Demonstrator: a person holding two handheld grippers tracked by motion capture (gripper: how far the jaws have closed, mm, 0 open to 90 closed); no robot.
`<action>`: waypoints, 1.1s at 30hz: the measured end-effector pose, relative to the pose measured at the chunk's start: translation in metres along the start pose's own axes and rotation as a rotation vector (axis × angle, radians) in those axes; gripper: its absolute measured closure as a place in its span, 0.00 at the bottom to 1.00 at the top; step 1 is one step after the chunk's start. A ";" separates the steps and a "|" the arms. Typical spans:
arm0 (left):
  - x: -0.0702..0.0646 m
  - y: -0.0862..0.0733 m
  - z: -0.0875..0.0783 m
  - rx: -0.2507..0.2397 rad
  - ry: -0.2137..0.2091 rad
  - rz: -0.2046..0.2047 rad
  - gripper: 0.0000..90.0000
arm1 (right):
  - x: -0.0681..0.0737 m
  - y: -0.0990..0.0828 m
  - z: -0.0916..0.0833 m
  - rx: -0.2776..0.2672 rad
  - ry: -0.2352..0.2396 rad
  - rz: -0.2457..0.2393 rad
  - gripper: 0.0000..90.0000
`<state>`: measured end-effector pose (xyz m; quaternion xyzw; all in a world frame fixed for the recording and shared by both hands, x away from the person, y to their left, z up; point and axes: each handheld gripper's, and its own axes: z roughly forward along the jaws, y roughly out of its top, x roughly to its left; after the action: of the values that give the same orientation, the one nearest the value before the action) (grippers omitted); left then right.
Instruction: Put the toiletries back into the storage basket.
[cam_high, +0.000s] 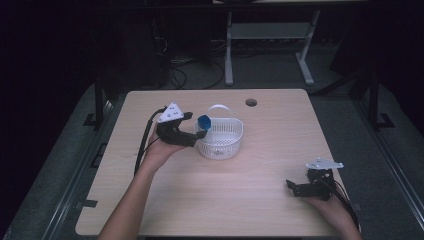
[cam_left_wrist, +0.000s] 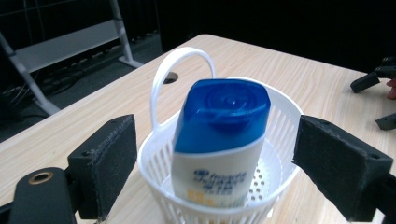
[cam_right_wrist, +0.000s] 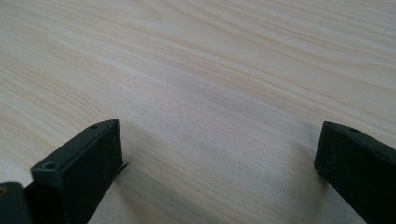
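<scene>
A white plastic bottle with a blue cap (cam_left_wrist: 219, 140) stands tilted inside the small white perforated plastic basket (cam_left_wrist: 285, 140) near mid-table. My left gripper (cam_left_wrist: 212, 163) brackets it, jaws spread wide, touching nothing; I judge a straight, slow retreat best, sparing the looped handle (cam_left_wrist: 180, 63). My right gripper (cam_right_wrist: 215, 172) rests open and empty over the pale wooden table (cam_high: 225, 200).

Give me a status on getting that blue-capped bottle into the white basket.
Done, by the look of it: the bottle stands inside the white basket, leaning a little. In hand: the left gripper sits at the basket's rim with its jaws spread clear of the bottle on both sides. The right gripper rests open over bare table. Left: probably just pulling the left gripper away.
</scene>
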<state>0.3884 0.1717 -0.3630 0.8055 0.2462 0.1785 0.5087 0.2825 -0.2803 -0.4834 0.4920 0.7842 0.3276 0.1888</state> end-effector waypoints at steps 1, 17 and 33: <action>0.000 0.000 -0.003 0.005 0.005 -0.005 0.15 | 0.000 0.000 0.000 0.000 0.000 0.000 0.01; -0.002 -0.019 -0.034 0.088 0.026 -0.016 0.15 | 0.000 0.000 0.000 0.000 -0.003 0.002 0.01; -0.008 -0.057 -0.055 0.163 0.046 -0.043 0.15 | 0.000 0.000 0.000 0.000 -0.002 0.002 0.01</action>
<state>0.3396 0.2280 -0.3921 0.8344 0.2888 0.1654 0.4394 0.2822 -0.2803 -0.4834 0.4931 0.7835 0.3273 0.1895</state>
